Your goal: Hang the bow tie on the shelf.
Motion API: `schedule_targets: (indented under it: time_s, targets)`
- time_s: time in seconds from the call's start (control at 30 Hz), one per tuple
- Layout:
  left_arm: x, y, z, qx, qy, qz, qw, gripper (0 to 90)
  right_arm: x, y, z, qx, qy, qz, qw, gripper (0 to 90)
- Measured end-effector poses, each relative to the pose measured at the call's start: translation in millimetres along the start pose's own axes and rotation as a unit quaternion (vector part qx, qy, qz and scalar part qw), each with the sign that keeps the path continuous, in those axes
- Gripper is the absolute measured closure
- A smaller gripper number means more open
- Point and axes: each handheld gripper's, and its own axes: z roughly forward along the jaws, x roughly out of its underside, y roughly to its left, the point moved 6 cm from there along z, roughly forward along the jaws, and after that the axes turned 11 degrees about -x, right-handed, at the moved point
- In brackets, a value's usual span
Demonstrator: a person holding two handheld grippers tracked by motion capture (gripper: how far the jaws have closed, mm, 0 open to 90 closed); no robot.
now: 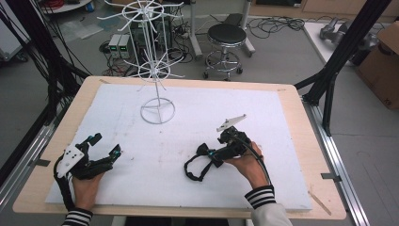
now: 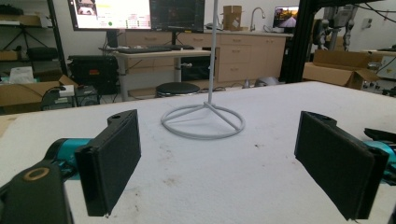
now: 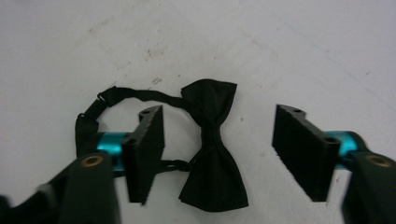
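While the high view places the right gripper (image 1: 217,151) at centre right of the frame, over the knot end of a black bow tie (image 1: 203,150) whose strap loops toward lower centre, its fingers blend there into the dark fabric. Seen from the right gripper view, the bow tie (image 3: 212,154) lies flat on the white surface (image 3: 289,51) at centre frame, between the two fingers (image 3: 148,149), which stand apart on either side without pressing it; the strap curls off to the left behind one finger. At lower left of the high view, the left gripper (image 1: 104,150) rests in a hand (image 1: 86,188). Its own view shows the fingers (image 2: 112,161) spread wide, nothing between them, and the ring base of a white wire stand (image 2: 203,122) at centre frame.
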Motion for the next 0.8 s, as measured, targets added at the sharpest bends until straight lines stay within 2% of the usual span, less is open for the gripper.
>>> schedule_targets:
  time_s: [0.13,0.33,0.37,0.6,0.8]
  targets:
    - [0.0,0.1,-0.1,0.0,0.001,0.0,1.0,14.9,-0.2,-0.5,9.2,-0.005,0.022,0.001,0.9997,36.8]
    - [0.0,0.6,-0.1,-0.001,0.001,0.001,1.0,14.9,-0.2,0.0,20.6,-0.008,0.054,-0.003,0.9985,45.0]
    - [0.0,0.6,-0.1,-0.001,0.001,0.001,1.0,14.9,-0.4,-0.9,21.8,-0.003,0.056,-0.006,0.9984,46.5]
    - [0.1,0.6,0.0,-0.001,0.001,0.001,1.0,14.9,1.1,-2.6,30.2,-0.015,0.087,-0.009,0.996,52.8]
    - [0.1,0.6,0.1,-0.001,0.002,0.0,1.0,14.9,0.5,-6.2,35.3,-0.008,0.101,-0.018,0.9947,57.4]
